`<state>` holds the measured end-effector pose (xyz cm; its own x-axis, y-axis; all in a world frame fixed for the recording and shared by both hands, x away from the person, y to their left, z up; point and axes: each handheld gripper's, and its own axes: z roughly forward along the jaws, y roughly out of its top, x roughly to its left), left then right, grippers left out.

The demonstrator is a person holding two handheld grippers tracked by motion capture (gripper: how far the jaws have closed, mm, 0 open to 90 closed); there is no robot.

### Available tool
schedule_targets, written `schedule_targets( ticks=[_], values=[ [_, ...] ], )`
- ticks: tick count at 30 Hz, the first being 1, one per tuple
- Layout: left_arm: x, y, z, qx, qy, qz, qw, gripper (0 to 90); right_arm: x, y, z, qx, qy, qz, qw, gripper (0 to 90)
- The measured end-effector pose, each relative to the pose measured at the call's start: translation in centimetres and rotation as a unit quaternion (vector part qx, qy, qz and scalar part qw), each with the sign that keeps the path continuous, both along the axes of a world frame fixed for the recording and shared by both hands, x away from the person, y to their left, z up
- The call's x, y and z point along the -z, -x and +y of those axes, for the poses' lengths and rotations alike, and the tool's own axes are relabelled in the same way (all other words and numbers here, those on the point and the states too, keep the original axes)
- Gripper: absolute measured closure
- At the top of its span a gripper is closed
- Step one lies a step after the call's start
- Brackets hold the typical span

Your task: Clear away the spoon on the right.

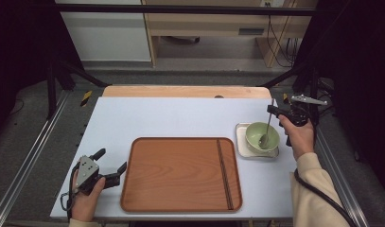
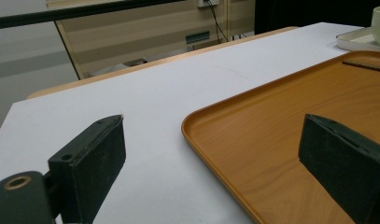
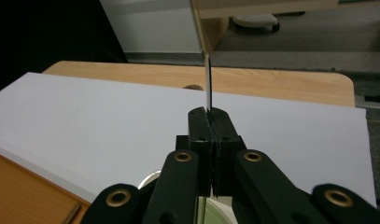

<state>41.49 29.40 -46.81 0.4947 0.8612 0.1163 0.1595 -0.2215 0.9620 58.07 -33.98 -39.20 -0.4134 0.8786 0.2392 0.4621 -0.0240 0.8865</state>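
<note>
My right claw point(image 1: 272, 110) is clamped tight on the thin handle of a spoon point(image 1: 266, 126), which I see at the right of the high view; the spoon's head sits down inside the pale green bowl point(image 1: 262, 136), and the bowl stands on a small white dish point(image 1: 242, 142) just right of the wooden tray point(image 1: 180, 174). In the right gripper view the handle point(image 3: 207, 84) rises as a narrow blade from between my pressed pads at the centre of the frame, nearly upright. My left claw point(image 1: 112, 166) rests at the lower left of the high view, jaws wide and holding nothing, near the tray's left edge; in the left gripper view its two pads point(image 2: 96, 161) stand well apart with the tray's rim point(image 2: 197, 135) between them. The risk, as I judge it, lies in the grip: the handle is slim and smooth and caught only near its top, so it could swivel between my pads and let the head swing. If I lift at a slant, the head may catch the bowl's wall and tip it or drag it off the dish. Too quick a move could also drop the spoon onto the tabletop point(image 1: 171, 118).
</note>
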Motion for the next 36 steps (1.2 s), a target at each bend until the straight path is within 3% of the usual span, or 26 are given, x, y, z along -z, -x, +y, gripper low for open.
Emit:
schedule_targets(
  ticks=[6, 16, 30, 36],
  values=[
    [0.1, 0.0, 0.1, -0.001, 0.000, 0.000, 1.0000, 7.3, -2.4, 1.2, 0.7, -0.007, 0.019, -0.039, 0.9991, 89.4],
    [0.2, -0.2, 0.4, -0.005, 0.009, 0.002, 0.9999, 7.3, -6.4, 3.3, 2.1, -0.019, 0.016, -0.088, 0.9958, 89.4],
    [0.2, -0.2, 0.6, -0.009, 0.014, -0.003, 0.9999, 6.5, -6.8, 4.2, 4.2, -0.045, 0.007, -0.085, 0.9953, 89.4],
    [0.2, -0.2, 0.6, -0.010, 0.015, -0.004, 0.9998, 6.3, -7.1, 4.9, 5.9, -0.069, 0.018, -0.088, 0.9935, 89.5]
  ],
)
